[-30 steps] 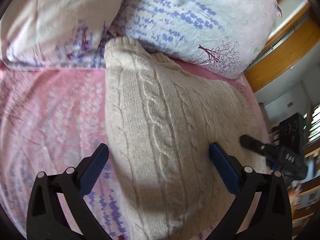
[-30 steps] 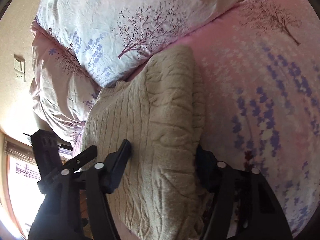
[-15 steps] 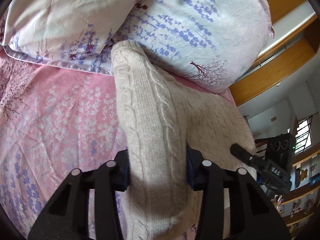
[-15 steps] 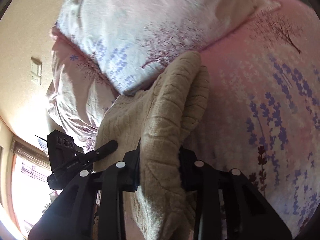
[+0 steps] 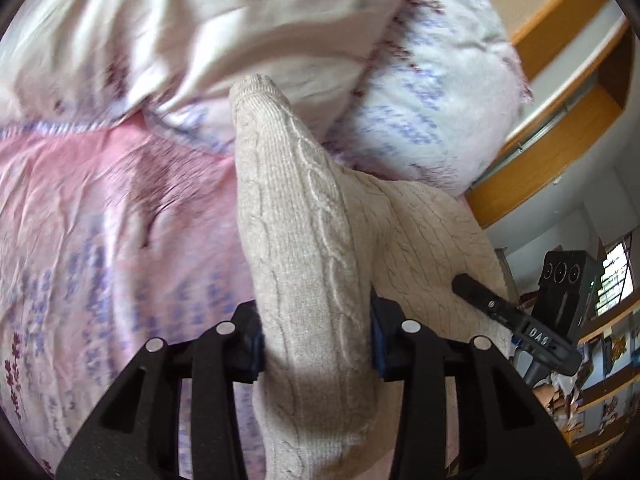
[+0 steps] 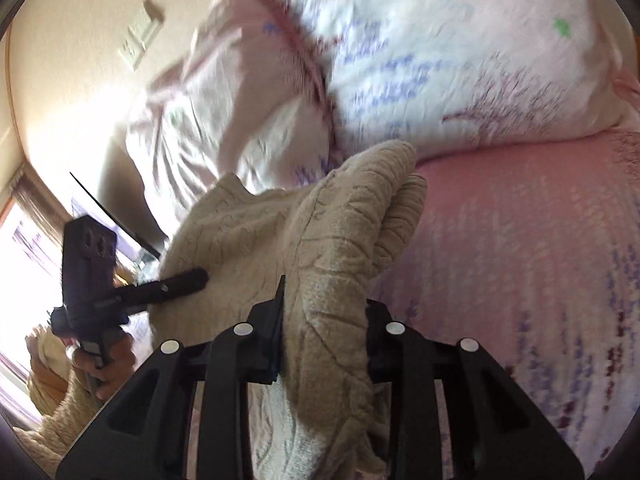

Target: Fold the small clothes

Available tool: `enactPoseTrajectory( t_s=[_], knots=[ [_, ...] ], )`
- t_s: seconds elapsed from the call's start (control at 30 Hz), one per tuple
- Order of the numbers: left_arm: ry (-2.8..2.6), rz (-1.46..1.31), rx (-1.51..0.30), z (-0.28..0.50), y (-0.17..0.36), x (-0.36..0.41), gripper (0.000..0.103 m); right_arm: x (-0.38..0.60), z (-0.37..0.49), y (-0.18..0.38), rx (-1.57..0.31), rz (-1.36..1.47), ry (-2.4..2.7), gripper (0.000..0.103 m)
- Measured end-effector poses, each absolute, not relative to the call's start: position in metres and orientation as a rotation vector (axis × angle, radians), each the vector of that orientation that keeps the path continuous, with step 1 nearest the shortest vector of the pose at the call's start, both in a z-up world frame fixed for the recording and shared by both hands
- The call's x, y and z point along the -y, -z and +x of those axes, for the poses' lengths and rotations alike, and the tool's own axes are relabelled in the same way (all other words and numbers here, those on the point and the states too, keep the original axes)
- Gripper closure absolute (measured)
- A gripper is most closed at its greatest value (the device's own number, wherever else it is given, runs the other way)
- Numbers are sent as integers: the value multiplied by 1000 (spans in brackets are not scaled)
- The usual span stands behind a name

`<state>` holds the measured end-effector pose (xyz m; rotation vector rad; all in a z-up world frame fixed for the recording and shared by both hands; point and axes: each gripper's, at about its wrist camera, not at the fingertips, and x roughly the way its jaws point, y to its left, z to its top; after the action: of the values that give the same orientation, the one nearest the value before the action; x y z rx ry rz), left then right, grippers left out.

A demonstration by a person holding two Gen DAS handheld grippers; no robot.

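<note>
Gripping the sweater (image 5: pixel 304 240) on both edges: left hand-held gripper (image 5: pixel 316 344) and right hand-held gripper (image 6: pixel 324 340), wide open a second ago, now clamped on bunched knit. Lifted clear of the bed (image 5: pixel 100 240), near the pillows (image 5: pixel 440 112); ready for folding over.

The pillows (image 5: pixel 200 32) and sheet (image 5: pixel 100 220) are smeared by motion blur, and the sweater's (image 5: pixel 316 280) lower end is cut off by the frame's edge.

Left black two-finger gripper (image 5: pixel 316 338) clamped on a raised fold of cream cable-knit sweater (image 5: pixel 304 248); right black two-finger gripper (image 6: pixel 324 334) likewise clamped on sweater fold; both angled forward, side by side.
</note>
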<state>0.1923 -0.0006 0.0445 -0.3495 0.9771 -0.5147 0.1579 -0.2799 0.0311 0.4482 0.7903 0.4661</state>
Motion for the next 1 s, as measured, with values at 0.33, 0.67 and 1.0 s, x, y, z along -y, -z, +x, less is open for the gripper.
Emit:
enactPoseTrajectory(
  t_s=[0.33, 0.67, 1.0],
  knots=[
    [454, -489, -1012, 200, -21, -41, 47, 295, 167, -6, -910, 533, -389, 54],
    [278, -364, -1022, 242, -31, -41, 38, 314, 206, -4, -889, 709, -366, 66],
    [265, -283, -983, 277, -13, -35, 95, 316, 207, 21, -899, 740, -282, 93]
  ],
)
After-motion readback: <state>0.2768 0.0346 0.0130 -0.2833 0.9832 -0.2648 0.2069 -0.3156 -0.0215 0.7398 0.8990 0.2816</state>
